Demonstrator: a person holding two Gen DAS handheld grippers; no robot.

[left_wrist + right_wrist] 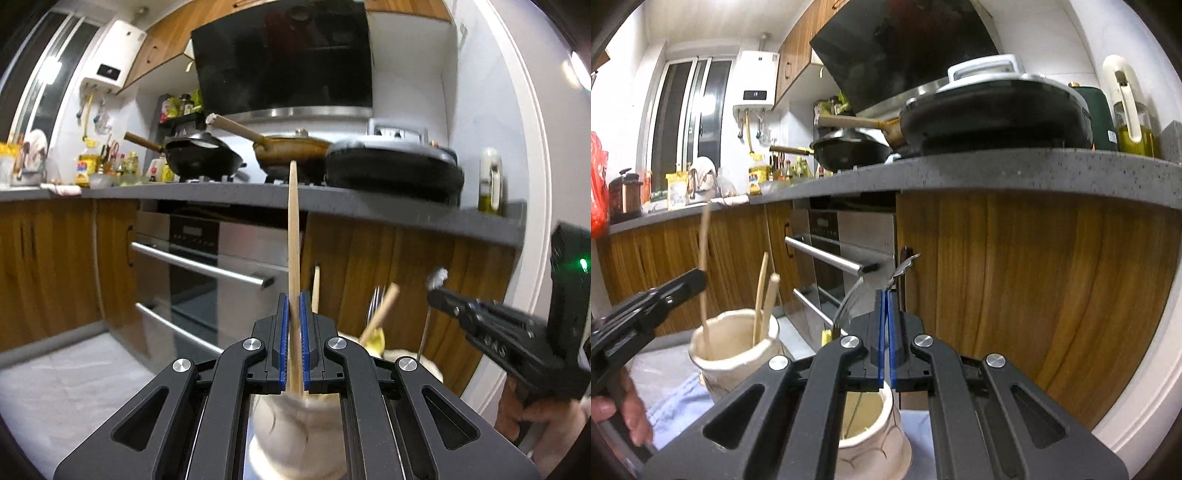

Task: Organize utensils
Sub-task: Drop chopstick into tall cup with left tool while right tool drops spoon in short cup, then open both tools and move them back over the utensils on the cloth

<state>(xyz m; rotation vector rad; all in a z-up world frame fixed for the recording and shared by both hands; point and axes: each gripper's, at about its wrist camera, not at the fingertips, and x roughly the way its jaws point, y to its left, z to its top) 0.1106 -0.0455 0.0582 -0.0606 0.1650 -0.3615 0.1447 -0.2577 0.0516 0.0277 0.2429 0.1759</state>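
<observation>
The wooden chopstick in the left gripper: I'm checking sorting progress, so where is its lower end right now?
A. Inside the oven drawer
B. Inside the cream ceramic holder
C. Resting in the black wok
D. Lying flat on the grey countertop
B: in the right wrist view the long wooden chopstick, pinched by the left gripper, runs down into the cream ceramic holder beside two other wooden sticks.

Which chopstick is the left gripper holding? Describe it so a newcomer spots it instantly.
Start at the grey countertop with the pans, then drop to the two cream ceramic holders below it. In the left holder, the held chopstick is the pale wooden one standing nearly upright at its left side, clamped in the left gripper. Its neighbours lean free at the right and end lower.
</observation>
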